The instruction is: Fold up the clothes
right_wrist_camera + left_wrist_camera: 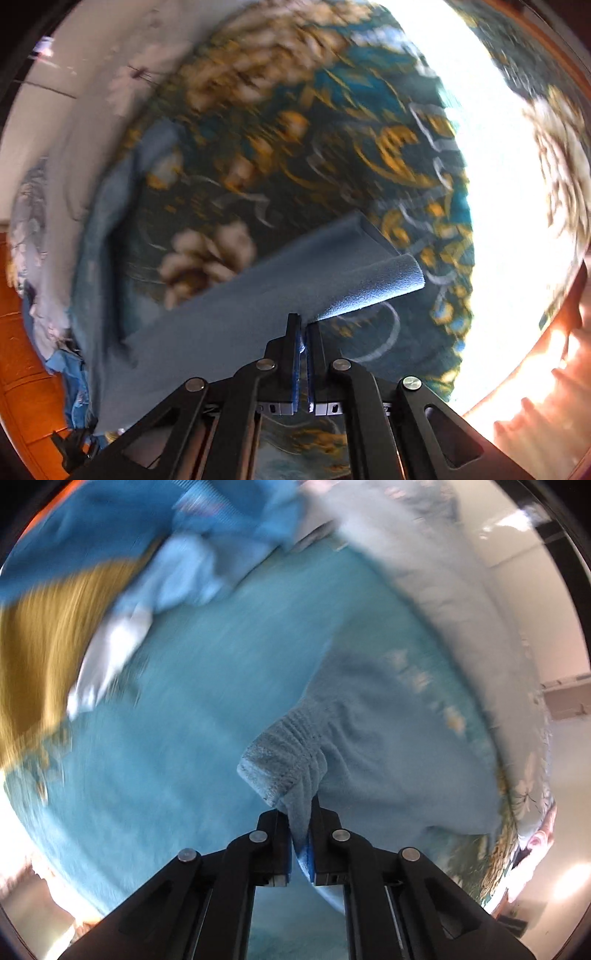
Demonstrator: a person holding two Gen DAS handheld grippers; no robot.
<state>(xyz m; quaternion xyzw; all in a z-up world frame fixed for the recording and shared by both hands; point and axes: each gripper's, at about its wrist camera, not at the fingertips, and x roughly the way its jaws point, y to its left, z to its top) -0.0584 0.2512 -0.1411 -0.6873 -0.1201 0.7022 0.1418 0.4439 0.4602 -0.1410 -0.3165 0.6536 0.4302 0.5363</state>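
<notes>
A light blue fleece garment (pixel 376 746) lies on a teal blanket (pixel 192 738). In the left wrist view my left gripper (pixel 300 823) is shut on its ribbed cuff (pixel 284 760), which bunches up above the fingers. The right wrist view shows the same blue fleece garment (pixel 236 325) stretched from the lower left to my right gripper (pixel 302 332). That gripper is shut on the fabric's edge, and a curled corner (pixel 391 277) sticks out to the right, lit by sun.
A pile of clothes sits at the far left: a mustard knit (pixel 40 653), a darker blue garment (pixel 122 524) and a pale blue one (pixel 184 572). A pale grey quilt (pixel 417 565) edges the bed. The floral bedspread (pixel 266 155) has a glaring sunlit patch (pixel 509 206).
</notes>
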